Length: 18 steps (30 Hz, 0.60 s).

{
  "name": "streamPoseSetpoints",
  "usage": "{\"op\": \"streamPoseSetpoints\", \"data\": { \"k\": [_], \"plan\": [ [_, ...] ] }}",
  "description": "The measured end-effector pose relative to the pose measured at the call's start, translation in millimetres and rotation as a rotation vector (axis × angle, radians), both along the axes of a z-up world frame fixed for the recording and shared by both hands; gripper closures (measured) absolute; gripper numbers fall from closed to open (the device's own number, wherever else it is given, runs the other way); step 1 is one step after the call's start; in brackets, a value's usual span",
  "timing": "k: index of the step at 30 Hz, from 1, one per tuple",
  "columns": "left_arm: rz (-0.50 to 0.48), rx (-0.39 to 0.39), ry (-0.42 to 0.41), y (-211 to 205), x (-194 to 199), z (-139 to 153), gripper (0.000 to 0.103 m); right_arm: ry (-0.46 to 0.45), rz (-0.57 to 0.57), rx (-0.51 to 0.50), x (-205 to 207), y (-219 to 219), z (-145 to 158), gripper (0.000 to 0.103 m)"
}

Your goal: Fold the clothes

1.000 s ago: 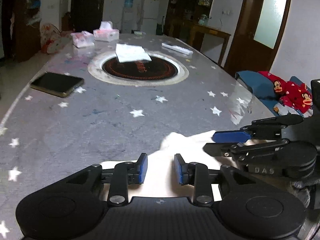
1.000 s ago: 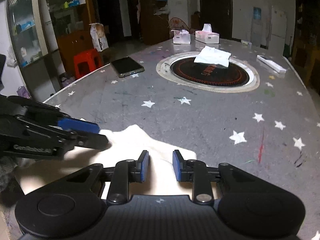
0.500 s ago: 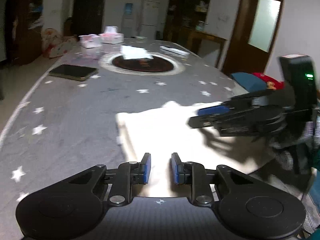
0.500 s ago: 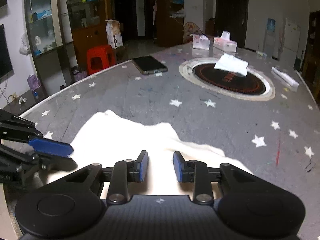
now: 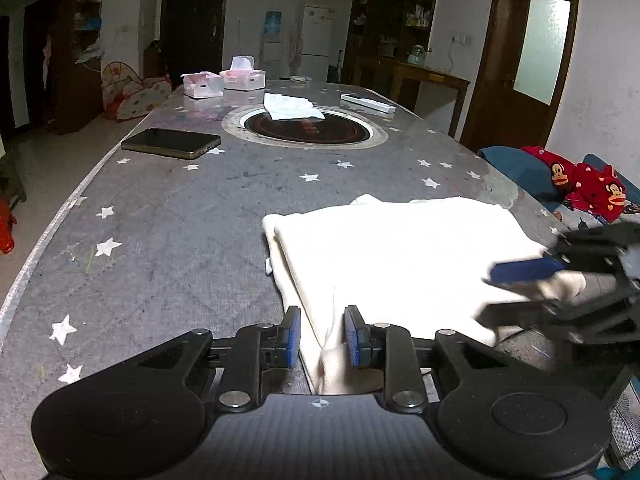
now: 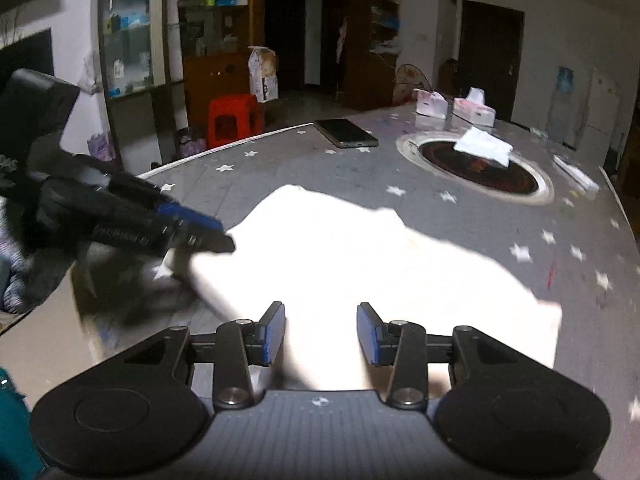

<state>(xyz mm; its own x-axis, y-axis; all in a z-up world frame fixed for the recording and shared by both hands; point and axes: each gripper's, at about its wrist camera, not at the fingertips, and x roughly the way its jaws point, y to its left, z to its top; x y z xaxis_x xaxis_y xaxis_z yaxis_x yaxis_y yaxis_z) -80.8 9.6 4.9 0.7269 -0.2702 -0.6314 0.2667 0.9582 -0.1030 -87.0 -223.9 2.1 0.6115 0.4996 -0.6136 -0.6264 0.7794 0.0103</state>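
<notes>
Cream folded cotton garment [image 5: 400, 256] lies flat on the grey star-patterned tabletop [image 5: 180, 220], at 12 o'clock from both tools. Left gripper [image 5: 322, 336] straddles its near corner, jaws parted, unclamped. Right gripper [image 6: 321, 334] is released above the near edge, probably for regrasping.

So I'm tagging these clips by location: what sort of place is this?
Most likely a home's living or dining room: a long star-patterned table with an inset cooktop, tissue boxes, and a fridge beside a water dispenser.

Phone [image 5: 171, 143], tissue boxes [image 5: 244, 75], white napkin [image 5: 291, 106] on star-patterned table [image 5: 180, 216], red stool [image 6: 233, 120]
</notes>
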Motion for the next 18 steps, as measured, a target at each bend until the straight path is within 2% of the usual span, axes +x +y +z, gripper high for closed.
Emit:
{"op": "streamPoseSetpoints", "data": {
  "k": [3, 6, 10, 15, 18],
  "plan": [
    [0.000, 0.004, -0.001, 0, -1, -1, 0.076, 0.003, -0.070, 0.046, -5, -22, 3, 0.058],
    [0.006, 0.001, 0.003, 0, 0, -2, 0.076, 0.050, -0.162, 0.059, -4, -44, -6, 0.057],
    [0.005, 0.012, 0.002, -1, 0, -1, 0.075, 0.069, -0.177, 0.089, -7, -64, -1, 0.058],
    [0.009, 0.018, 0.000, -3, 0, -1, 0.075, 0.043, -0.211, 0.123, 8, -73, 13, 0.058],
    [0.012, 0.018, 0.003, -1, 0, -1, 0.073, 0.073, -0.204, 0.138, 24, -72, 4, 0.058]
  ]
}}
